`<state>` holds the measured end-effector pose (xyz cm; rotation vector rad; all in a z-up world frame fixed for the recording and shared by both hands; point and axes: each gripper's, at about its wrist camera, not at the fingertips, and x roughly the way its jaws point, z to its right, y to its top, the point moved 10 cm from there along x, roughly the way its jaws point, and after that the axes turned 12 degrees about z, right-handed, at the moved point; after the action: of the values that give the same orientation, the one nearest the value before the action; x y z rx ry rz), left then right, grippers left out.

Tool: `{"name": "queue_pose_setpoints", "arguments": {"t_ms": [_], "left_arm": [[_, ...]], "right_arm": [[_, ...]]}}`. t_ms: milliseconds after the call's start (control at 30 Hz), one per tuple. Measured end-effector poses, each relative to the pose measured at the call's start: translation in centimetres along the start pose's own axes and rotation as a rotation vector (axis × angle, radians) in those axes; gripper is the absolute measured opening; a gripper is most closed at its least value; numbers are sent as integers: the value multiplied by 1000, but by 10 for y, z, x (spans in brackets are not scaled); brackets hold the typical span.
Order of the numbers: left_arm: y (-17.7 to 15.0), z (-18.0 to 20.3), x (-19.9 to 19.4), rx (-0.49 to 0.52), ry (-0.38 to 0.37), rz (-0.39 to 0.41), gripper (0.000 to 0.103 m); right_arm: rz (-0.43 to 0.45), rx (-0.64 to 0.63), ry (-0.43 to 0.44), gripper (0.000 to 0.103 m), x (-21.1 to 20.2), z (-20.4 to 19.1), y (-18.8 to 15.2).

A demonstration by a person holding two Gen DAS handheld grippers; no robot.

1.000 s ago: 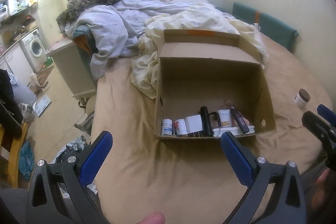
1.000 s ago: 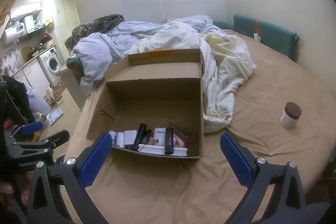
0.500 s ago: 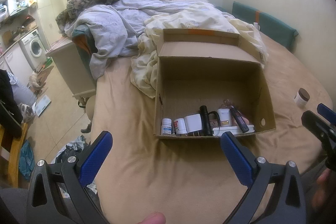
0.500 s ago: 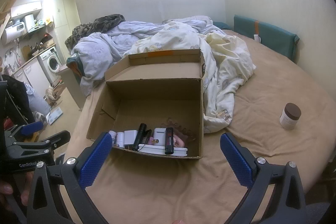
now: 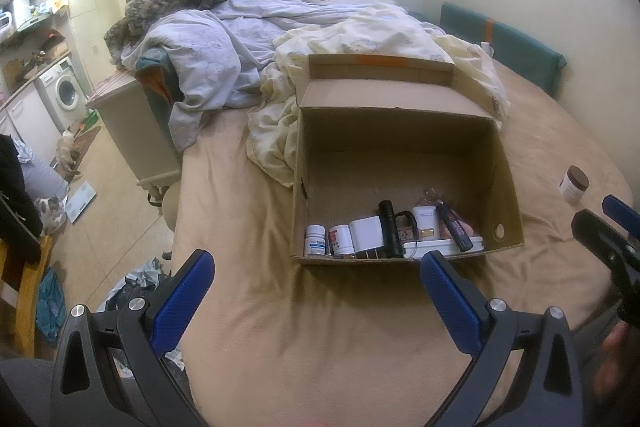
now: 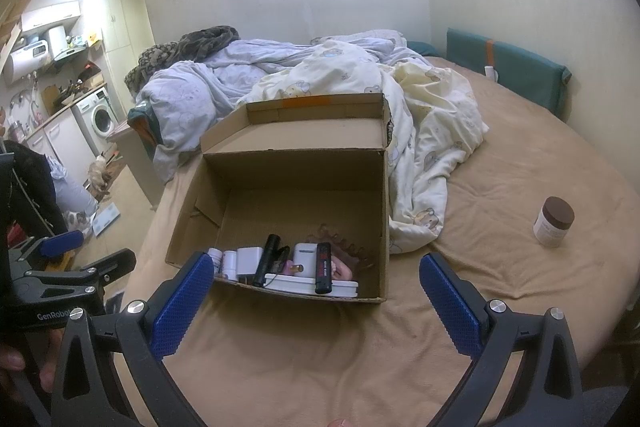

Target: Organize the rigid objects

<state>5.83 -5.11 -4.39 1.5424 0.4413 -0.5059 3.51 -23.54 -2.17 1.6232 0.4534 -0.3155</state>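
An open cardboard box (image 5: 508,187) (image 6: 382,211) lies on its side on the tan bed. Along its near edge lie several small items: white bottles (image 5: 314,239), a black flashlight (image 5: 389,227) (image 6: 267,255), a white flat case (image 5: 440,247) (image 6: 308,283) and a black stick (image 6: 323,267). A brown-lidded white jar (image 5: 574,183) (image 6: 554,221) stands alone on the bed, right of the box. My left gripper (image 5: 316,291) is open and empty, just short of the box. My right gripper (image 6: 316,291) is open and empty, in front of the box; it also shows in the left wrist view (image 5: 608,227).
Rumpled duvets (image 5: 224,59) (image 6: 424,131) are piled behind and beside the box. A teal cushion (image 6: 508,67) leans on the right wall. Left of the bed are a white cabinet (image 5: 136,131), floor clutter and a washing machine (image 5: 64,95).
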Motion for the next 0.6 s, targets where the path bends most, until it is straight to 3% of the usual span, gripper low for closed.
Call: {"name": "queue_pose_setpoints", "arguments": {"t_ms": [600], "left_arm": [[-3, 3, 1, 5, -11, -8, 102]], "right_arm": [[0, 0, 0, 103, 0, -1, 0]]}}
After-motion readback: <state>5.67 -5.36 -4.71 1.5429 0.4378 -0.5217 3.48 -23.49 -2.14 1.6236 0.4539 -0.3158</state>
